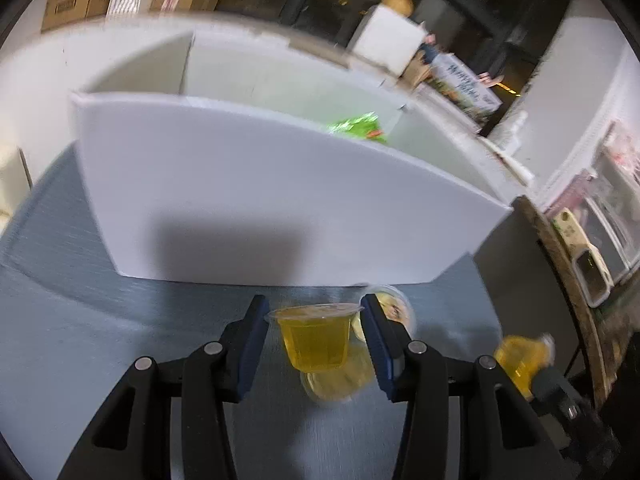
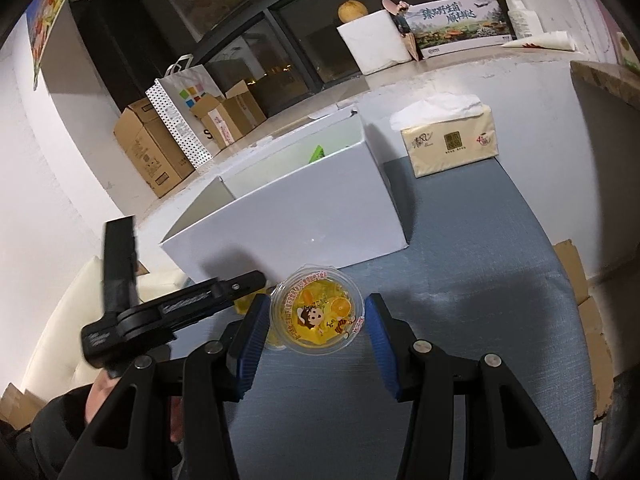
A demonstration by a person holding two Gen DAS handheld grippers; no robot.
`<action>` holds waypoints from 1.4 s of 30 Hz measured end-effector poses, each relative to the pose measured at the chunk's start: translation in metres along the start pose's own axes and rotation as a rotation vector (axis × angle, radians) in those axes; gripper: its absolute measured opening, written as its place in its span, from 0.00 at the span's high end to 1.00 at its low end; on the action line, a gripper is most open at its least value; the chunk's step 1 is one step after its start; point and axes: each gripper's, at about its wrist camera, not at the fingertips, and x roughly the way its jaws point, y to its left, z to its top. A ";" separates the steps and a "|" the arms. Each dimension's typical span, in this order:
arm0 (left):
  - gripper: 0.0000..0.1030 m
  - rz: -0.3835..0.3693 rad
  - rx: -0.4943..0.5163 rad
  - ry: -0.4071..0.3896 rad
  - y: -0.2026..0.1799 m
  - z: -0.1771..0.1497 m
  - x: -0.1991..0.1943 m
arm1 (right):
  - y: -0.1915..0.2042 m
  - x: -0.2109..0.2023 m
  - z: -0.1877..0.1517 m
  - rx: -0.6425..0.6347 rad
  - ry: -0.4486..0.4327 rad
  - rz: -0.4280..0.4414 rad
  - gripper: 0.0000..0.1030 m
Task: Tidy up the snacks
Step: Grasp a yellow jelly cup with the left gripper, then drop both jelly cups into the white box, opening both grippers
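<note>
My left gripper (image 1: pixel 316 344) is shut on a yellow jelly cup (image 1: pixel 314 338), holding it upright by its rim just above the blue-grey table, in front of the white divided box (image 1: pixel 280 208). Another jelly cup (image 1: pixel 336 380) lies on the table below it, and a third (image 1: pixel 394 310) sits by the right finger. My right gripper (image 2: pixel 316 328) stands open around a jelly cup with a cartoon lid (image 2: pixel 316 310) on the table. The right gripper with a jelly cup (image 1: pixel 520 360) beside it shows at the right of the left wrist view. A green snack packet (image 1: pixel 358 126) lies inside the box.
A tissue pack (image 2: pixel 450 140) stands to the right of the box (image 2: pixel 288 216). The left gripper's body (image 2: pixel 160 312) crosses the right wrist view at left. Cardboard boxes (image 2: pixel 152 152) and a paper bag stand by the wall behind. The table edge (image 1: pixel 560 280) runs at right.
</note>
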 end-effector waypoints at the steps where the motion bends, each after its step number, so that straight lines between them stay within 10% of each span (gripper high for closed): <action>1: 0.50 0.003 0.029 -0.023 -0.003 -0.002 -0.012 | 0.002 -0.001 0.001 -0.008 -0.003 0.000 0.48; 19: 0.50 0.032 0.262 -0.181 -0.007 -0.008 -0.117 | 0.051 -0.006 0.016 -0.129 -0.033 0.034 0.48; 38: 0.48 0.128 0.256 -0.230 0.006 0.138 -0.052 | 0.066 0.092 0.154 -0.253 -0.001 -0.104 0.48; 40: 0.16 0.135 0.246 -0.203 0.009 0.139 -0.047 | 0.061 0.094 0.154 -0.228 0.003 -0.098 0.40; 42: 0.00 0.125 0.221 -0.189 0.013 0.137 -0.044 | 0.059 0.093 0.154 -0.209 -0.006 -0.099 0.11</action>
